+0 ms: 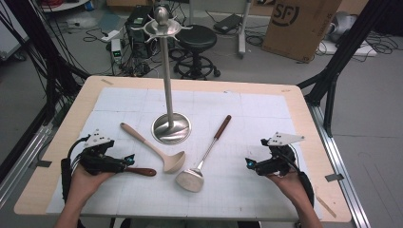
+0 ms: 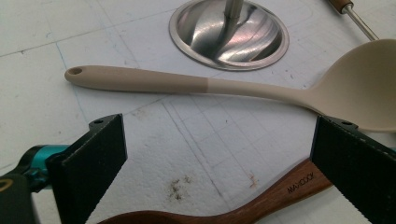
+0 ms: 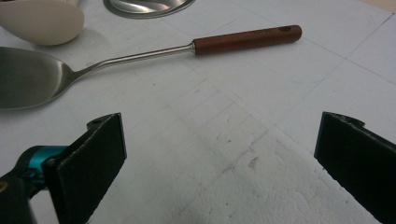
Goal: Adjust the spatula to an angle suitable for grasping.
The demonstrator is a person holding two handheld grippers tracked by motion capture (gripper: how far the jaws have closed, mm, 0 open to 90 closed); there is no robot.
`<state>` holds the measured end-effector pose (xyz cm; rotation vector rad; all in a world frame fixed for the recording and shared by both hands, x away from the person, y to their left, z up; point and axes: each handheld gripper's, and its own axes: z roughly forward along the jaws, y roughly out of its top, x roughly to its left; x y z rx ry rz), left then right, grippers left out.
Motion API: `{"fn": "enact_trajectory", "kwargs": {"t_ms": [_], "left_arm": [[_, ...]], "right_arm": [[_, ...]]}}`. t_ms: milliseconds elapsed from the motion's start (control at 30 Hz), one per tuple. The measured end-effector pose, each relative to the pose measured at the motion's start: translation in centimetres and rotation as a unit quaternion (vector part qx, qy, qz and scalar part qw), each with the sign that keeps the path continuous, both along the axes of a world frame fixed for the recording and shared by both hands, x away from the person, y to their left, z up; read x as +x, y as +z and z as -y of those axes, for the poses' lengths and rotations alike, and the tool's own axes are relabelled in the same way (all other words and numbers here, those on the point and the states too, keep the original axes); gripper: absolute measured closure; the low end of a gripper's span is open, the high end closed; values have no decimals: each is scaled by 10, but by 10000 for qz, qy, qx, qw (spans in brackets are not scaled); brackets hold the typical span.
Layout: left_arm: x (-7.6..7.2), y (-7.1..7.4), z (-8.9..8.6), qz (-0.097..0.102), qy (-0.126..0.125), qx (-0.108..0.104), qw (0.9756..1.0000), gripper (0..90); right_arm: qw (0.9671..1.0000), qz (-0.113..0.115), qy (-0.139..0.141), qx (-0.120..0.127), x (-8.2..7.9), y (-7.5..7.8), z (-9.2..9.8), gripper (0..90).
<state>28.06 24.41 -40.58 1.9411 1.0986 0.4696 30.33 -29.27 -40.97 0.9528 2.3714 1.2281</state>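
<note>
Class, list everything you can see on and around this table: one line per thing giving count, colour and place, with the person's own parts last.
Utensil stand: 1, silver, upright at table centre.
Ladle: 1, beige, lying in front of the stand.
Spatula: 1, steel with brown handle, right of the ladle.
Wooden utensil: 1, dark brown, between the left gripper's open jaws.
Mat: 1, white, covering the table.
Stool: 1, black, behind the table.
Cardboard box: 1, brown, back right.
Left gripper: black, front left, open.
Right gripper: black, front right, open.

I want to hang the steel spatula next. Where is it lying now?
In the high view the steel spatula lies right of centre on the mat, blade nearest the person beside the beige ladle, wooden handle angled away, right of the stand base.
</note>
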Motion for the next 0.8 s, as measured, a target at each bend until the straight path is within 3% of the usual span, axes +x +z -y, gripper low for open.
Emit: {"fn": "enact_trajectory", "kwargs": {"t_ms": [200,267,300,333,367,533,567,667,800], "left_arm": [[0,0,0,10,-18,-7,10000,45],[0,0,1,12,-11,-2,10000,45],[0,0,1,9,-10,-1,10000,45],[0,0,1,15,-13,2,10000,45],[0,0,1,21,-17,0,10000,45],[-1,1,1,40,-22,14,10000,45],[-1,1,1,44,-33,20,10000,45],[-1,1,1,47,-35,20,10000,45],[-1,1,2,49,-49,22,10000,45]], "right_arm": [[10000,-1,21,26,0,1,-3,9],[9999,35,64,117,1,3,-4,112],[9999,35,64,117,1,3,-4,112],[9998,-3,131,164,2,5,-5,190],[9997,4,163,160,2,5,-6,147],[9997,12,231,121,4,10,-10,168],[9996,-37,242,134,6,12,-12,229],[9993,-74,323,177,9,15,-15,267],[9987,-137,456,199,15,18,-23,402]]}}
